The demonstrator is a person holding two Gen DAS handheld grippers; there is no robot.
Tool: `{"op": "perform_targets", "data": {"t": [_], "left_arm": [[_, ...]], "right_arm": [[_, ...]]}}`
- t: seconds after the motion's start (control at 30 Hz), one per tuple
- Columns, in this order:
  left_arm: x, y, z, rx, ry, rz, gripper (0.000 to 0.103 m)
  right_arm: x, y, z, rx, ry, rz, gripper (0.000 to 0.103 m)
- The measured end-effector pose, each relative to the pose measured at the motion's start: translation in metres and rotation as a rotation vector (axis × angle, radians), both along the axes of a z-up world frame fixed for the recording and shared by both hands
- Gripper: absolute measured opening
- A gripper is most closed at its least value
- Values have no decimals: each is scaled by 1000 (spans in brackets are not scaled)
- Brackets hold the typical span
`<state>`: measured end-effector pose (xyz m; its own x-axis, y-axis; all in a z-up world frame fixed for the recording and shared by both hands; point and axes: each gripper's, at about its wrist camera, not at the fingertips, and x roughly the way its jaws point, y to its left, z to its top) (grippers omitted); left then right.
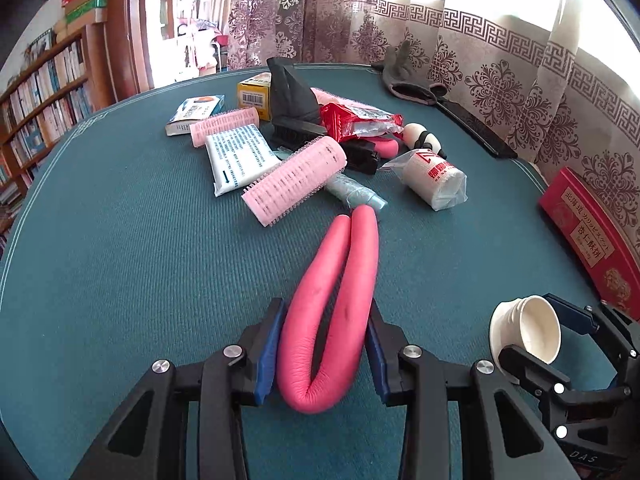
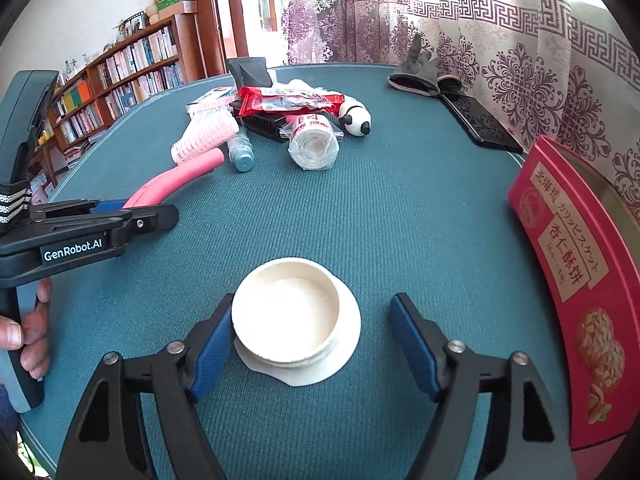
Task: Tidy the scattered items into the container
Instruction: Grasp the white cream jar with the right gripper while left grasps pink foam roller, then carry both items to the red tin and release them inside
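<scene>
Left gripper (image 1: 326,354) clamped on a bent pink foam roller (image 1: 332,300); right gripper (image 2: 310,344) half-wide around a white cap (image 2: 294,320), near the table's near edge

Both blue pads press the roller's 2 folded legs, and its fold drops below the pads, so the very end is partly hidden. On the right, the left pad touches the cap's rim while the right pad stands clear, so nothing is gripped. A hand (image 2: 28,332) on the left handle is cut off at the frame edge. The red tin (image 2: 576,288) at the table's right edge runs out of frame; its inside is barely visible. Toward the far edge lies a heap: pink hair rollers (image 1: 296,180), a red packet (image 1: 360,122) and a bandage roll (image 1: 436,178), overlapping, with small print unreadable
</scene>
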<state>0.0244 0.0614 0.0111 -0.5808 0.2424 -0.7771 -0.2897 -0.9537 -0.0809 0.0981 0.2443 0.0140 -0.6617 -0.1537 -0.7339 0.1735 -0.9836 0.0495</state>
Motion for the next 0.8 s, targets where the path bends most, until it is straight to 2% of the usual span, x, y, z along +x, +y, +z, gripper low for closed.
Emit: {"op": "perform_targets", "data": {"t": [0.07,0.23,0.53,0.8], "left_arm": [[-3,4,0,-1,6,-4,39],[-9,7,2,18,4,1,37],[7,4,19,81,23,19,35],[15,23,48,110,64,-25,35]], "right_arm": [[1,-1,1,4,7,8,64],[2,-1,1,2,9,6,64],[17,10,17,-81,75,-10,64],[31,35,55,-104,180,-68,64]]}}
